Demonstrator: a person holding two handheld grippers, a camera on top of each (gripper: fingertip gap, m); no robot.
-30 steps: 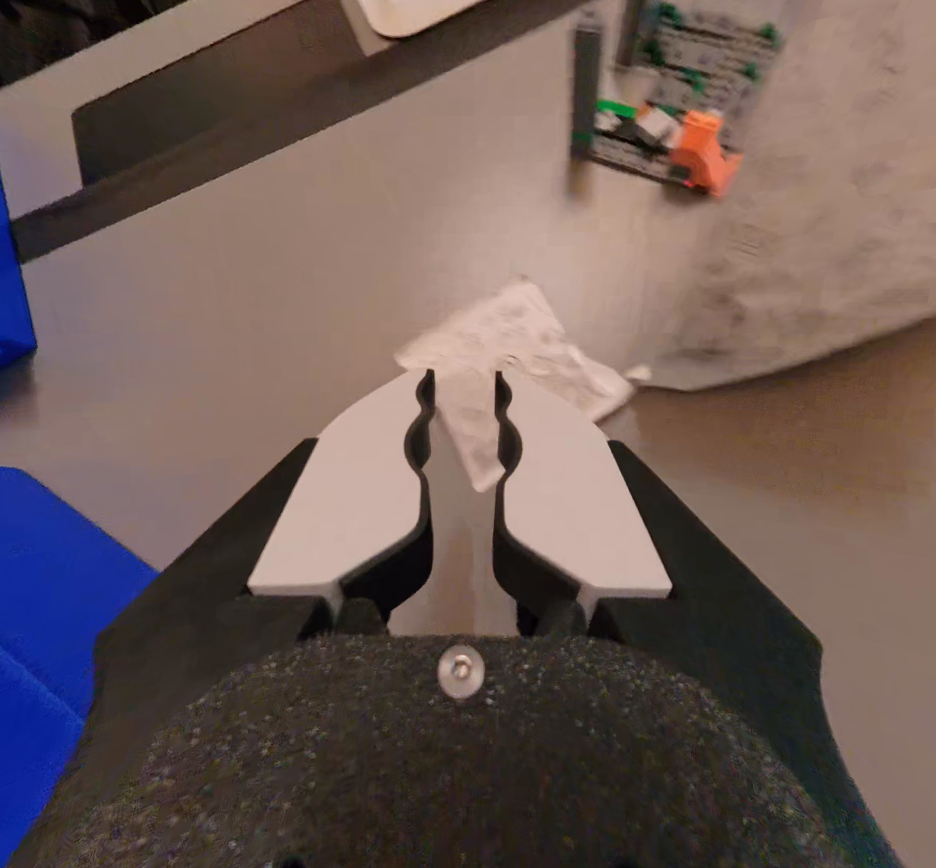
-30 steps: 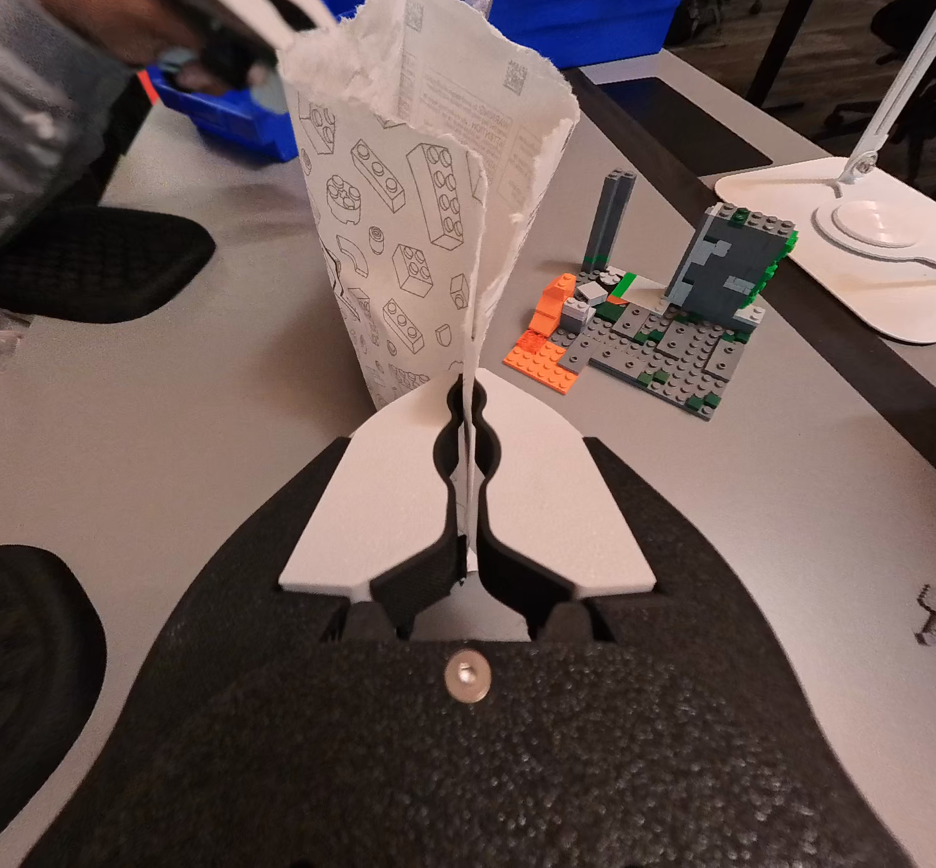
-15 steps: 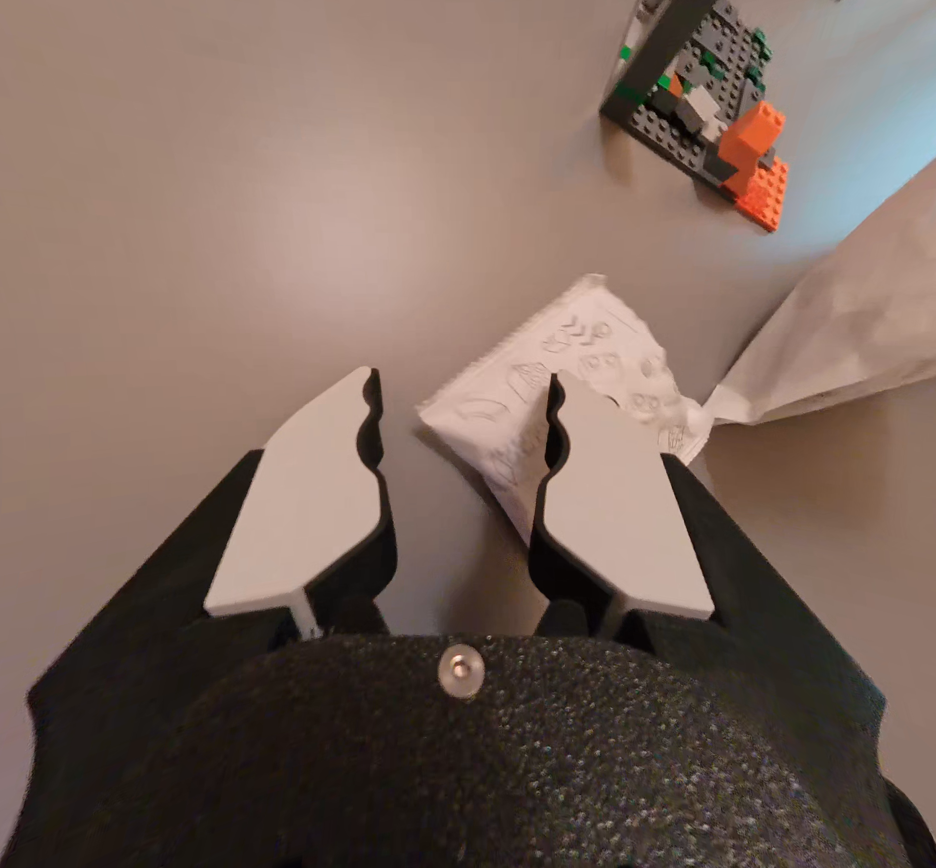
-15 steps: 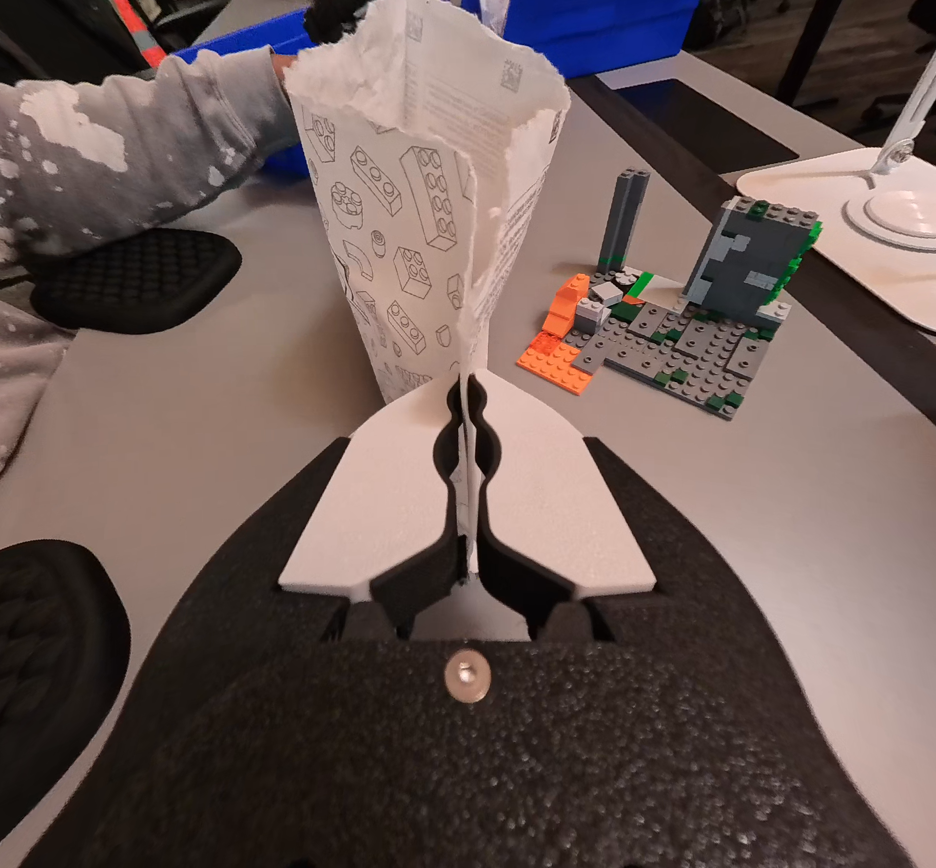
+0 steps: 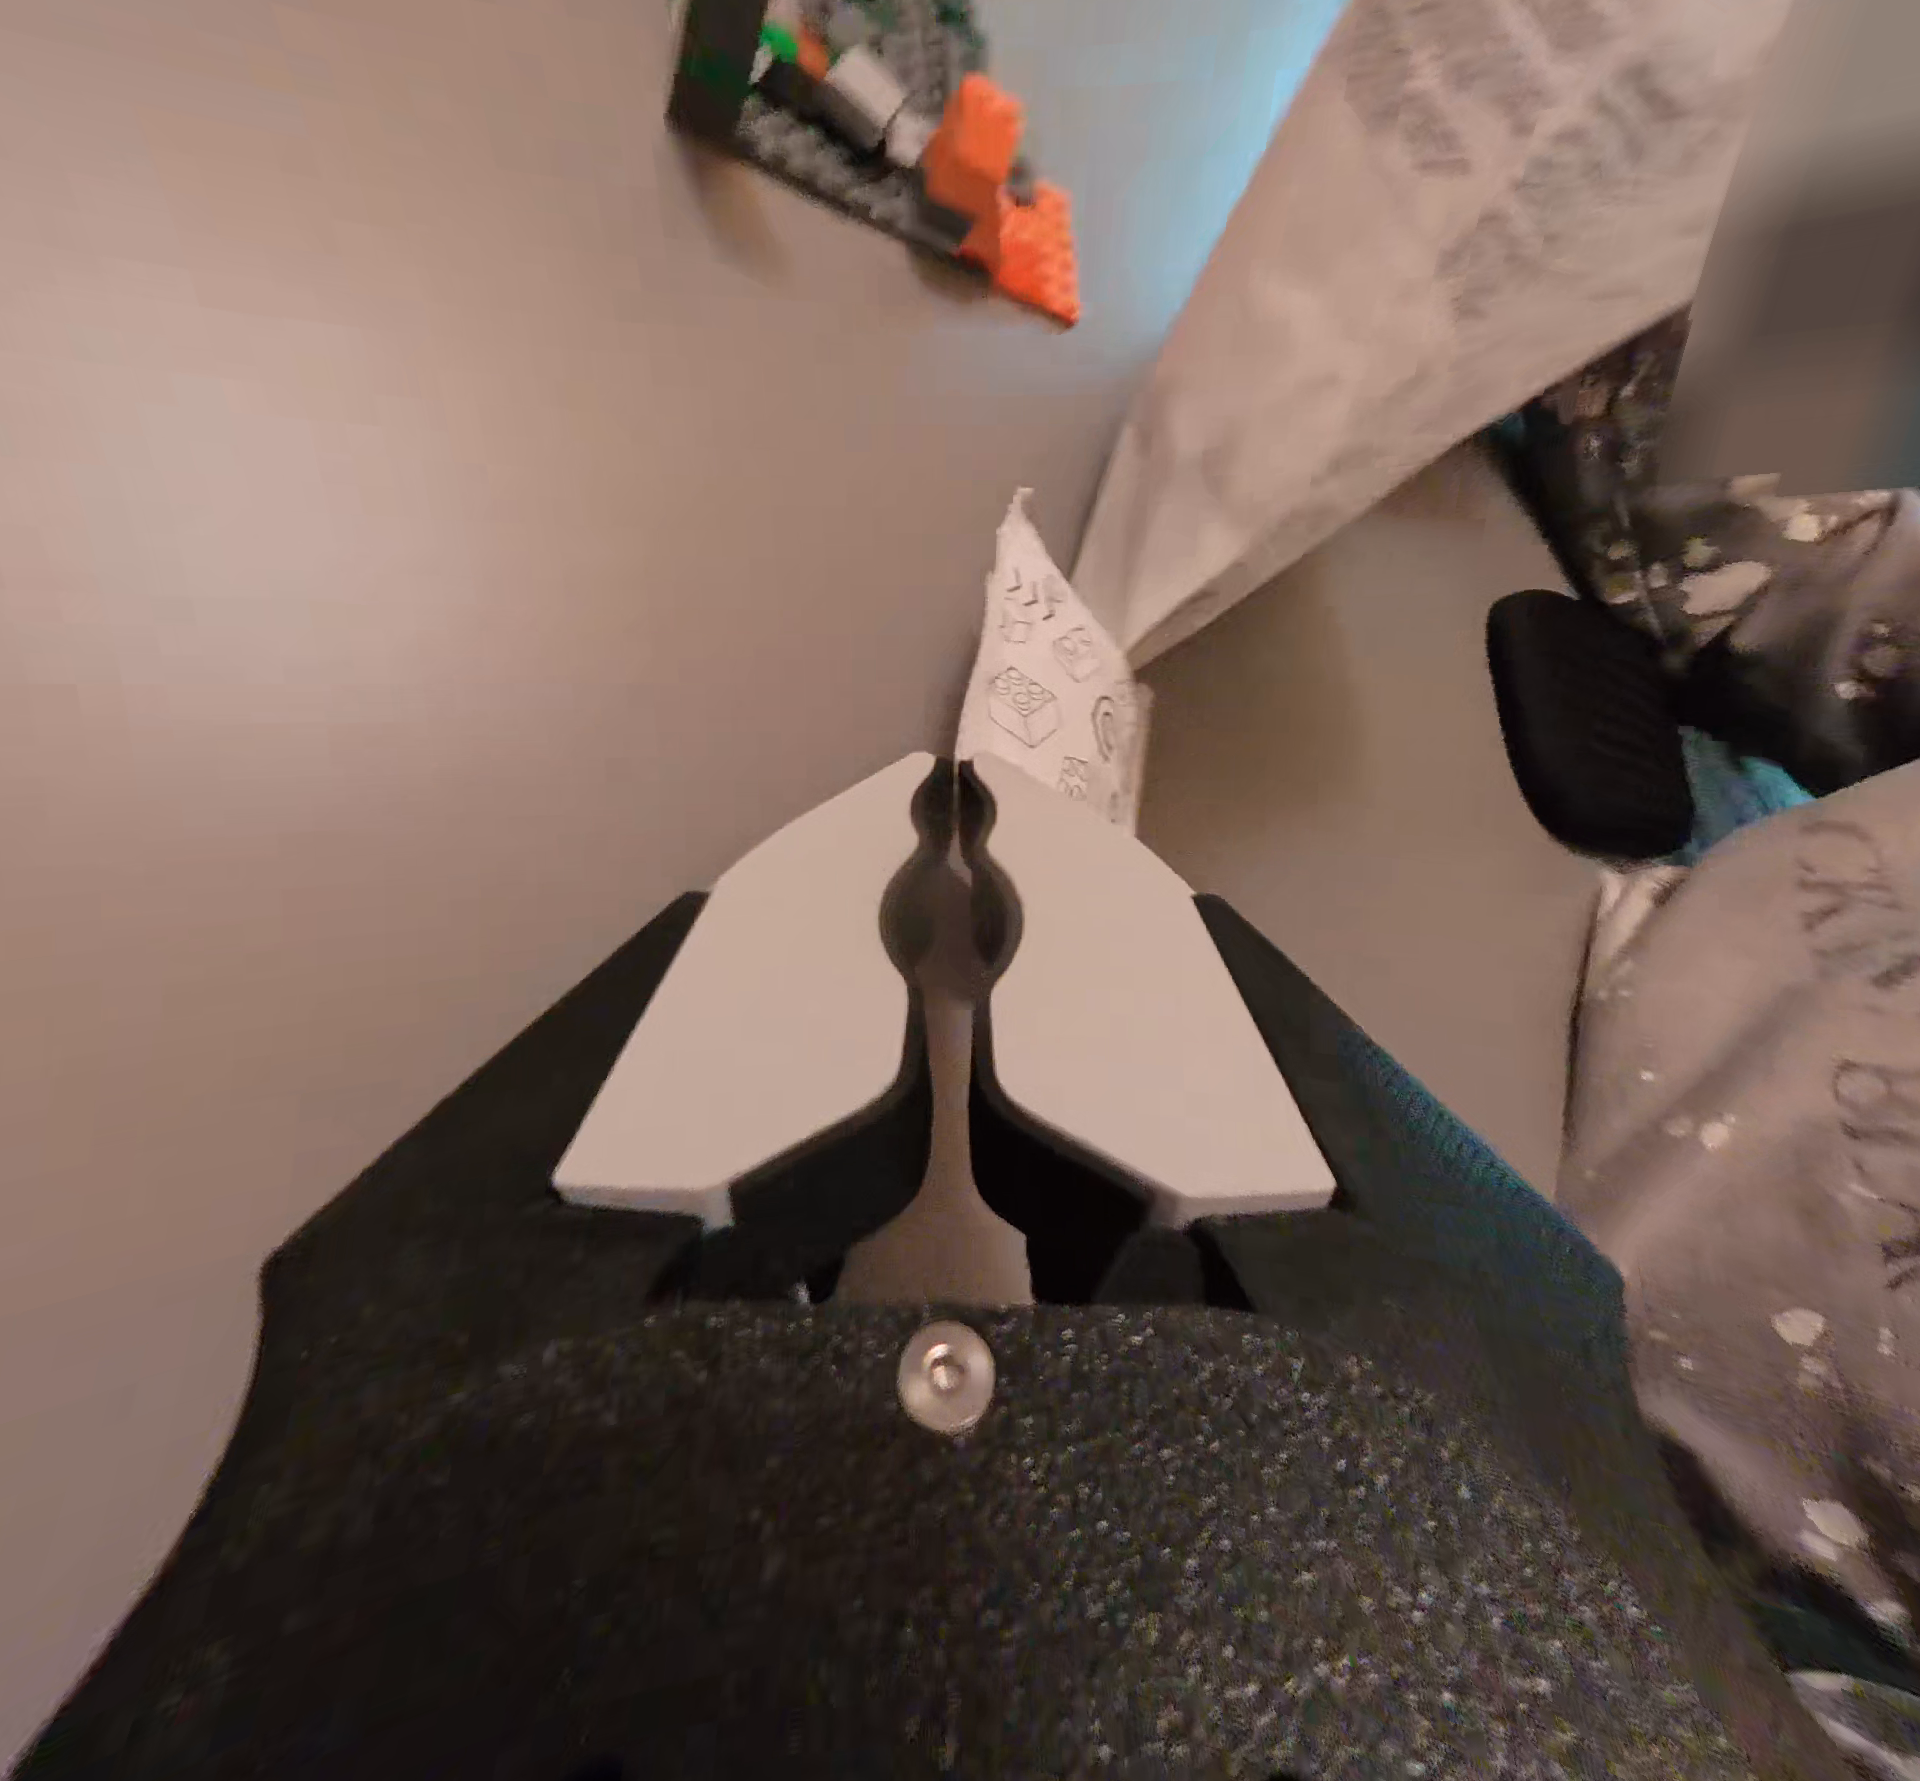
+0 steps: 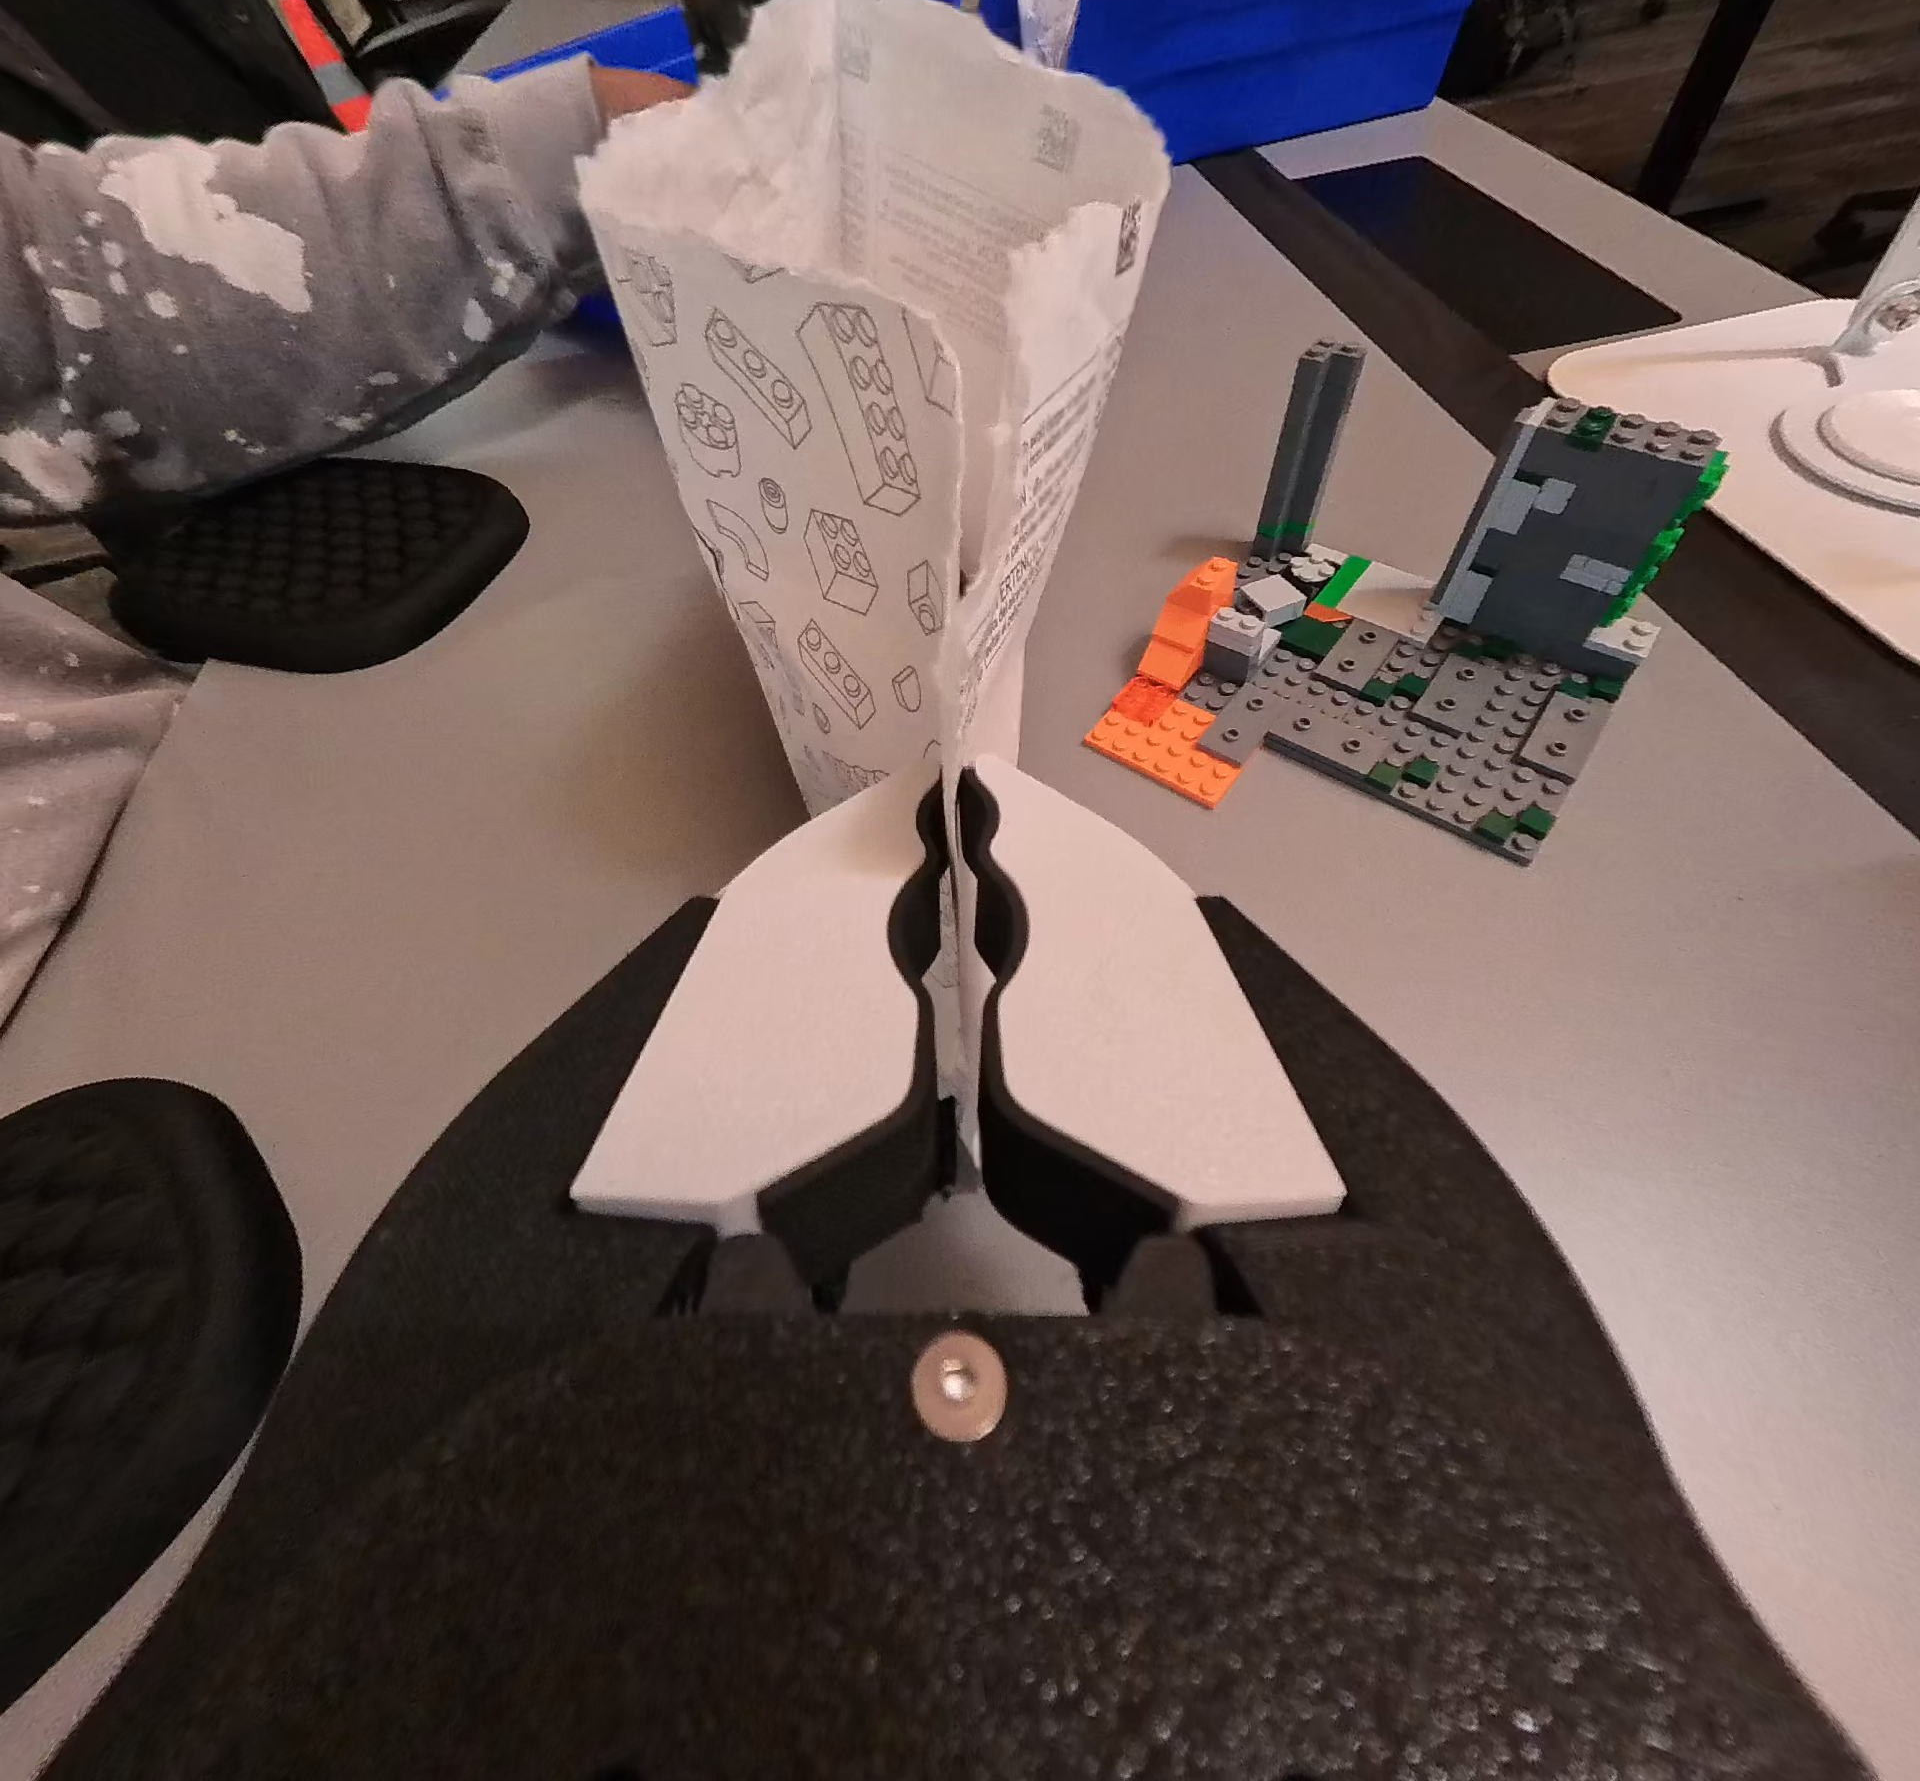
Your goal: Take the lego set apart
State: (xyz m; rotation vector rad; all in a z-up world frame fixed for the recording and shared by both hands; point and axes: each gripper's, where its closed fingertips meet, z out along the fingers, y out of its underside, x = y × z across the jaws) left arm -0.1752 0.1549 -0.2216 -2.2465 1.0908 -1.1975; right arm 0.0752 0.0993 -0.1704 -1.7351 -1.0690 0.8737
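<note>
The left gripper (image 5: 954, 775), open half a second ago, has closed its jaws on the paper scrap (image 5: 1049, 682). The right gripper (image 6: 954, 781) still pinches the paper bag (image 6: 831, 401). The lego set (image 6: 1455, 630) sits untouched on the worktop (image 6: 1558, 1056).

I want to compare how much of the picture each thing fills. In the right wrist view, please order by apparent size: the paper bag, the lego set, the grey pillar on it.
1. Paper bag, though nearest the camera.
2. Lego set.
3. Grey pillar.
</note>
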